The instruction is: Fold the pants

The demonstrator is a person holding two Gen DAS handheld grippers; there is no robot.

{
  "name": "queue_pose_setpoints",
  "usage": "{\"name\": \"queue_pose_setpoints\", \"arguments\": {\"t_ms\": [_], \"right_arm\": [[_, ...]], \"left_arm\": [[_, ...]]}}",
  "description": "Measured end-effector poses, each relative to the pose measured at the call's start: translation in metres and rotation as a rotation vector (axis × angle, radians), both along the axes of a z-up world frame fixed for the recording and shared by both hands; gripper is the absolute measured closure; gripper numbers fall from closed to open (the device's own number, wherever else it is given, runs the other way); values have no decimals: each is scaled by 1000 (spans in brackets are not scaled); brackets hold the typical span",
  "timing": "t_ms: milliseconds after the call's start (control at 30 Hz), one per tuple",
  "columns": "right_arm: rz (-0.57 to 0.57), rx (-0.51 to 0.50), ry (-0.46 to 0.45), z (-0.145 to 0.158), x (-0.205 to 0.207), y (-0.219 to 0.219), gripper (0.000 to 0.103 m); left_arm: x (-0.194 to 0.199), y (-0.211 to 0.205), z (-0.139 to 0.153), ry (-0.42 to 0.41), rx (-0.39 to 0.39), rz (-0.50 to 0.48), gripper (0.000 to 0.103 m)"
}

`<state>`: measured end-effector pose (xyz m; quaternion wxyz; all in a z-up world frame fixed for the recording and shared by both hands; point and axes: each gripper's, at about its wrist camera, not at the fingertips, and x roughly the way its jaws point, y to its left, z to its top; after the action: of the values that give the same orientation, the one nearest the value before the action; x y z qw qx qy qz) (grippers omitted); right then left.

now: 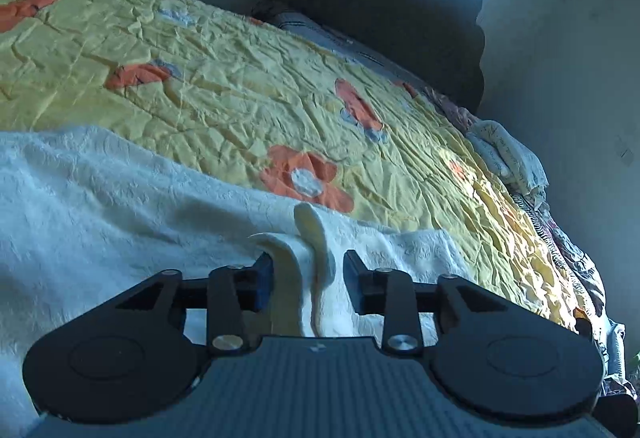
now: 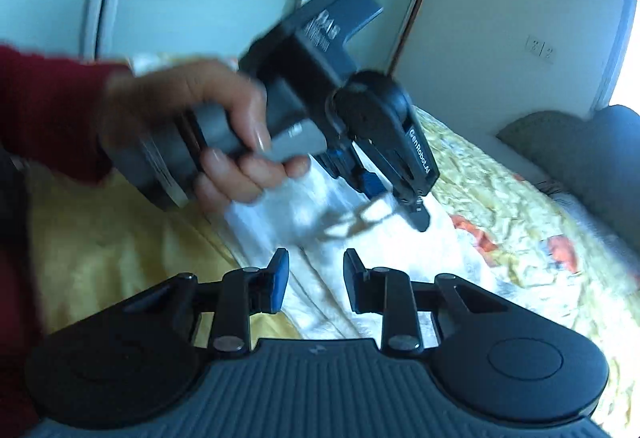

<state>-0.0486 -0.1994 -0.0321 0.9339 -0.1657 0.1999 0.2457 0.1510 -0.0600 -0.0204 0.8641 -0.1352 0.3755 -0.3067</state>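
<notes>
The left gripper (image 1: 308, 278) stood parted around a fold of white pants (image 1: 120, 197), grip unclear; the right gripper (image 2: 316, 278) gaped empty; the hand (image 2: 192, 129) was blurred.

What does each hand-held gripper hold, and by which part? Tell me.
Nothing is held. The left hand-held gripper stands open around an upright fold of the white pants without pinching it; the right hand-held gripper is open above them.

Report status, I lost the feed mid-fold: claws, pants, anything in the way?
Left claw open, a fold of the white pants loose inside it. Right claw open, empty. Pants on floral quilt; nothing blocking.
</notes>
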Motion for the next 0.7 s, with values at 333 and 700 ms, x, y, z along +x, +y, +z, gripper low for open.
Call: {"name": "queue_pose_setpoints", "arguments": {"t_ms": [333,700], "right_arm": [[-87,-117,1,-10,6,7,75],[-106,-411,-97,-38,0,50,75]], "left_arm": [[-2,18,20,-101,192,264,42],[-19,29,33,161,7,60,37]]}}
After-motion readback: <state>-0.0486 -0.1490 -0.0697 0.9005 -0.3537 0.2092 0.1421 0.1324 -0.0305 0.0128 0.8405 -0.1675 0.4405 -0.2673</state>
